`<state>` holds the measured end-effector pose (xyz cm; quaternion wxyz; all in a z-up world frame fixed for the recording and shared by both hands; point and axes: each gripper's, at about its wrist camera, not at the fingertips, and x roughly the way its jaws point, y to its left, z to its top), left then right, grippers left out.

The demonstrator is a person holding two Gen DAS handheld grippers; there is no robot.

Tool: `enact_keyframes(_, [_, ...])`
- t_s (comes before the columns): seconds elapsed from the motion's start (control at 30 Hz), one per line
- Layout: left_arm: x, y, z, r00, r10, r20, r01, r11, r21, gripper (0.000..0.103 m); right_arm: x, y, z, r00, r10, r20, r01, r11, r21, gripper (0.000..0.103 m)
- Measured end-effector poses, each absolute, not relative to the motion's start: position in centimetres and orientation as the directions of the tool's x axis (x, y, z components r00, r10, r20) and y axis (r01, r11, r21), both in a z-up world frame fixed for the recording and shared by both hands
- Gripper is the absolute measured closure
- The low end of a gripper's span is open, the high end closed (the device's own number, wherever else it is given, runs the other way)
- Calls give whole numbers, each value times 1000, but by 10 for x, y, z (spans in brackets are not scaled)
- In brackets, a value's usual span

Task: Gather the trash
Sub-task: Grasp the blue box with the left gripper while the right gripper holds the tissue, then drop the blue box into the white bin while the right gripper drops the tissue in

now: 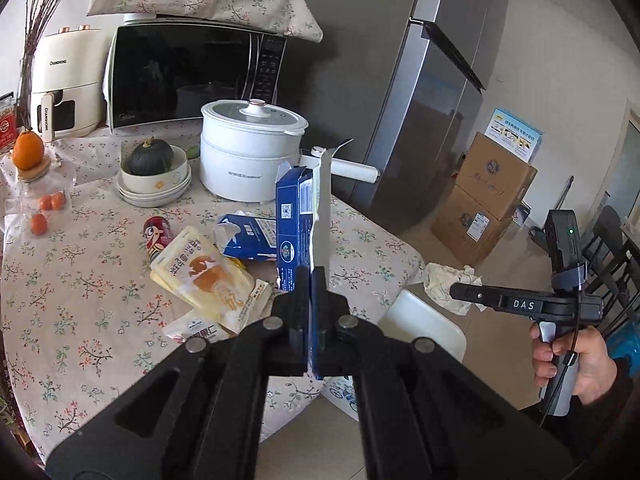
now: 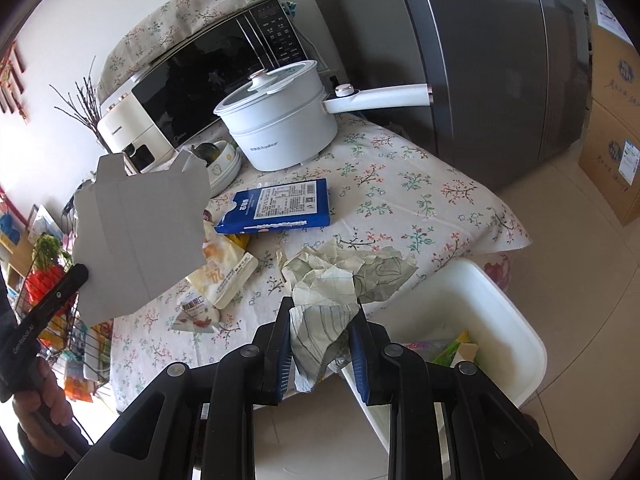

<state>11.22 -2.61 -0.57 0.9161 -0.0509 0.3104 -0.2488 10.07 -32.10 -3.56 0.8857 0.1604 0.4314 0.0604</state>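
The white bin [image 2: 516, 320] stands on the floor just beside the bench [image 2: 420, 200] edge, some wrappers already lying inside. A torn, flattened blue carton [image 1: 298, 220] is pinched upright between the closed jaws of the left gripper [image 1: 310, 276], above the bench and left of the bin. Crumpled paper [image 2: 340, 276] is clamped by the right gripper [image 2: 322, 304] at the bench edge, nearest the bin. Each piece should probably be carried fully over the bin's rim before being released.
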Motion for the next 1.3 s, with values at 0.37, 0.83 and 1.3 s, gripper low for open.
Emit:
enact_keyframes(0.37, [99, -97, -28, 538, -583, -608, 554, 789, -266, 102, 75, -376, -59, 595, 186, -782, 125, 939, 319, 77])
enact_keyframes(0.83, [86, -176, -82, 317, -605, -730, 633, 708, -312, 102, 49, -433, -89, 546, 128, -828, 237, 924, 300, 77])
enact_keyframes(1.3, [99, -187, -103, 344, -514, -785, 605, 761, -233, 92, 53, -427, -94, 521, 129, -844, 228, 931, 284, 77])
